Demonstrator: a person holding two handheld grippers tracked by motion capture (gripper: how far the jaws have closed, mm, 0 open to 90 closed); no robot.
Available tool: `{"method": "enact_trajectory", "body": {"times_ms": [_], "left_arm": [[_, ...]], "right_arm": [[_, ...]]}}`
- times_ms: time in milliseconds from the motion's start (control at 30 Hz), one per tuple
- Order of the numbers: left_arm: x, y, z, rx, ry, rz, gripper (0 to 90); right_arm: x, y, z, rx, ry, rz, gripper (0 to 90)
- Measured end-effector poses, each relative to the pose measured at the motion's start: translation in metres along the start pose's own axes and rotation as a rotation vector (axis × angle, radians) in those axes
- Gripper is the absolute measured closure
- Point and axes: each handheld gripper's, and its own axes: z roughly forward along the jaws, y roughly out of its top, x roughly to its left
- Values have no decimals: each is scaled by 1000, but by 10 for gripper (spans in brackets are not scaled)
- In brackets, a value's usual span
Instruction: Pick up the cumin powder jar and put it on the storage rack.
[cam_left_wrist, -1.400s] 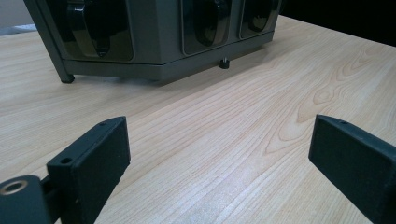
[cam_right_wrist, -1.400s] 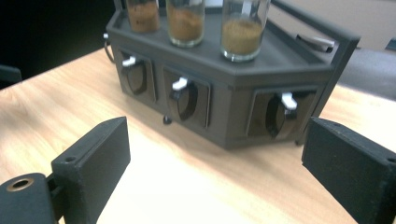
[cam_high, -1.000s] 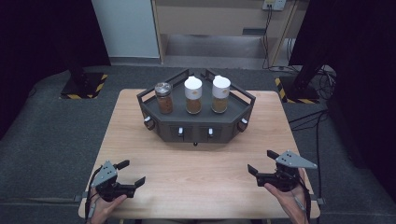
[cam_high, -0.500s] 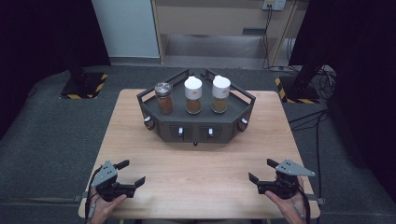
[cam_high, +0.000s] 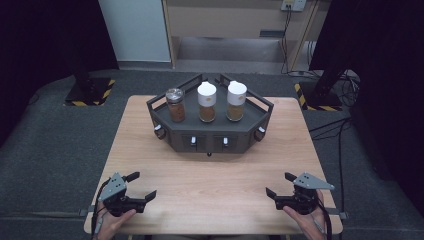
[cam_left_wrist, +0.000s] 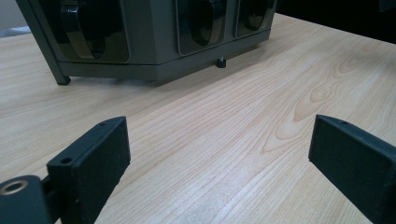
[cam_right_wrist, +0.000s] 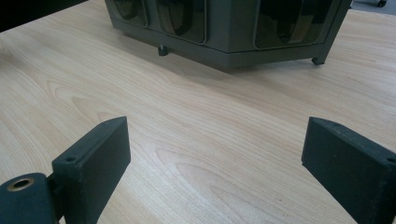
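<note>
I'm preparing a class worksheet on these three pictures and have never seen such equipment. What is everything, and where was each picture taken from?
A person sits at a light wooden table, holding a black two-jaw gripper in each hand: left gripper, right gripper. One picture looks down from above; the other two come from cameras riding on each gripper, looking along its jaws. Both grippers are open and hold nothing. Farther back stands a dark grey six-sided rack carrying three spice jars, two white-capped, one metal-capped.
</note>
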Motion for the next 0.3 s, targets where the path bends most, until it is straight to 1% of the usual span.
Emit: {"method": "enact_trajectory", "body": {"times_ms": [300], "left_arm": [[0, 0, 0, 0, -2, 2, 45]], "right_arm": [[0, 1, 2, 12, 5, -5, 82]]}}
